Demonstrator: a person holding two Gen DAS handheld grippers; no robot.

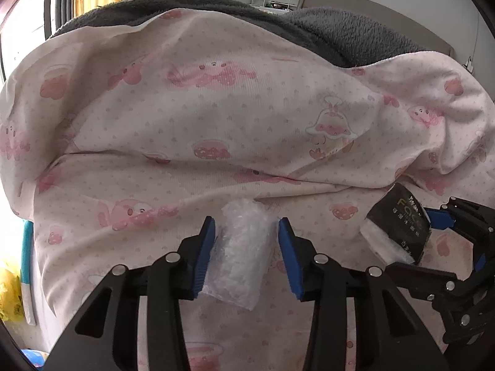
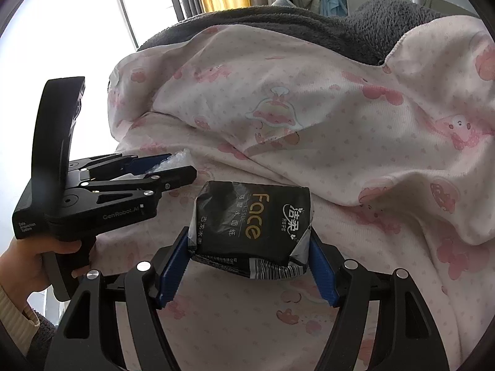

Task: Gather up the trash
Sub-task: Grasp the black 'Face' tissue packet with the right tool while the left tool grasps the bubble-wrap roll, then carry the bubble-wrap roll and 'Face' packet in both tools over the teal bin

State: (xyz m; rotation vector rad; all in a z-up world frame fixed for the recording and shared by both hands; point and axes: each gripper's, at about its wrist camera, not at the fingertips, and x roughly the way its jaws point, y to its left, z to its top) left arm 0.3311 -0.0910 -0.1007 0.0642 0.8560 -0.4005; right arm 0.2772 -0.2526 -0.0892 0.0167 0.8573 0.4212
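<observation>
- We start at the left claw (image 1: pixel 246 259): jaws part-open, straddling a clear plastic wad (image 1: pixel 239 256) on the bed (image 1: pixel 154 117). Left pad looks to be touching the wad's side; right pad is just beside it w/ a thin gap, so not a firm grip yet, as far as we can tell.
- The wad's long axis runs fwd along the fingers, roughly centred btwn them, and its far end pokes out past the tips.
- We judge the next move is only to finish closing, no re-aim needed.
- Right claw (image 2: pixel 250 259): clenched on a black face-tissue pack (image 2: pixel 252 216), pads on its two short sides, pack lifted a bit off the bed.
- Left claw is the nearer one to the wad; the right claw sits just beside it, already full.
- Risk: the wad is soft and may squash or slip.
</observation>
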